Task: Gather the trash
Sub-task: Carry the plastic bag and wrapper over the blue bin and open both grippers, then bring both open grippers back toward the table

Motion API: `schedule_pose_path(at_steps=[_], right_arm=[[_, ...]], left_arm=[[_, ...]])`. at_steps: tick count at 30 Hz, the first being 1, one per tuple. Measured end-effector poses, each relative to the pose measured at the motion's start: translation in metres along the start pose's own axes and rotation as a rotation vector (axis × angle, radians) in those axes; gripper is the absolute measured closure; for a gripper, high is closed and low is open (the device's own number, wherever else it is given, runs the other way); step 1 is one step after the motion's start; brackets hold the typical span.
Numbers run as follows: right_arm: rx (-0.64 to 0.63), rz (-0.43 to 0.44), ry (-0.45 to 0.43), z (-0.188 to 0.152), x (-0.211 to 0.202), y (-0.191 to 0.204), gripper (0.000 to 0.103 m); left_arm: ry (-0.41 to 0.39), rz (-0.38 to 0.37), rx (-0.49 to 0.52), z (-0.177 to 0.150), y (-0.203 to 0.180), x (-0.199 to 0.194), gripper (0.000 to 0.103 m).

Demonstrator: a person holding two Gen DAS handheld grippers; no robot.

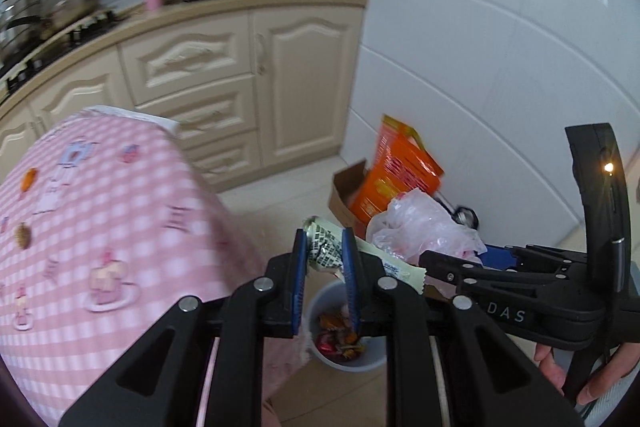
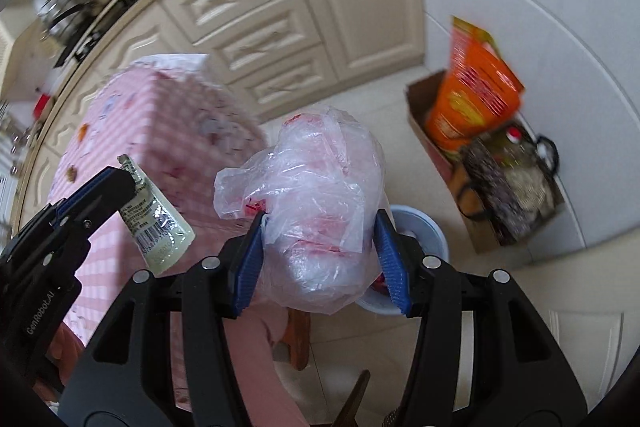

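My left gripper (image 1: 325, 247) is shut on a crumpled pale green wrapper (image 1: 323, 242) with a barcode, held above a small light blue bin (image 1: 320, 303) on the floor that holds several colourful wrappers. The same wrapper (image 2: 158, 215) shows at the left of the right wrist view, pinched by the left gripper (image 2: 120, 183). My right gripper (image 2: 322, 239) is shut on a bunched clear plastic bag (image 2: 316, 203) with red print, which hides most of the blue bin (image 2: 424, 227) below it. In the left wrist view the plastic bag (image 1: 416, 227) and the right gripper (image 1: 444, 263) sit to the right.
A table with a pink checked cloth (image 1: 92, 227) stands left of the bin. Cream kitchen cabinets (image 1: 224, 83) run behind, with bottles and pots on the counter. A cardboard box (image 2: 440, 147) with an orange package (image 2: 476, 95) and a dark bag stands against the white wall.
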State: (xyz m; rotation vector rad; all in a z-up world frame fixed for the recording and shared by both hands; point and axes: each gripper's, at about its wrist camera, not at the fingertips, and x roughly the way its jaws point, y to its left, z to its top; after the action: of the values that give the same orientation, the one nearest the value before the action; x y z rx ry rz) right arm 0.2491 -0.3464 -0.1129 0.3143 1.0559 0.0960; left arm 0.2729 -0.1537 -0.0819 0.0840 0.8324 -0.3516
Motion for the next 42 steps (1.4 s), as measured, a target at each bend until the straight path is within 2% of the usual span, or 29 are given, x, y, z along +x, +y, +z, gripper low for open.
schedule_pose_path(at_steps=[5, 9, 13, 16, 19, 31, 42], right_arm=[[0.053, -0.033, 0.019, -0.009, 0.005, -0.031, 0.05], [0.078, -0.043, 0.036, -0.012, 0.012, -0.044, 0.05], [0.082, -0.044, 0.053, -0.013, 0.019, -0.049, 0.047], [0.086, -0.049, 0.078, -0.011, 0.025, -0.049, 0.03], [0.084, -0.048, 0.08, -0.008, 0.027, -0.047, 0.03], [0.064, -0.04, 0.073, -0.002, 0.023, -0.028, 0.03], [-0.022, 0.001, 0.0, 0.016, 0.002, 0.027, 0.029]], left_arm=[[0.048, 0.008, 0.072, -0.005, -0.027, 0.028, 0.078], [0.085, -0.004, 0.081, -0.008, -0.032, 0.039, 0.064], [0.097, 0.019, 0.076, -0.011, -0.029, 0.043, 0.063], [0.11, 0.029, 0.066, -0.012, -0.024, 0.045, 0.062], [0.111, 0.04, 0.058, -0.01, -0.02, 0.045, 0.062], [0.093, 0.041, 0.03, -0.006, -0.004, 0.033, 0.056], [0.007, 0.052, -0.031, 0.0, 0.033, -0.013, 0.052]])
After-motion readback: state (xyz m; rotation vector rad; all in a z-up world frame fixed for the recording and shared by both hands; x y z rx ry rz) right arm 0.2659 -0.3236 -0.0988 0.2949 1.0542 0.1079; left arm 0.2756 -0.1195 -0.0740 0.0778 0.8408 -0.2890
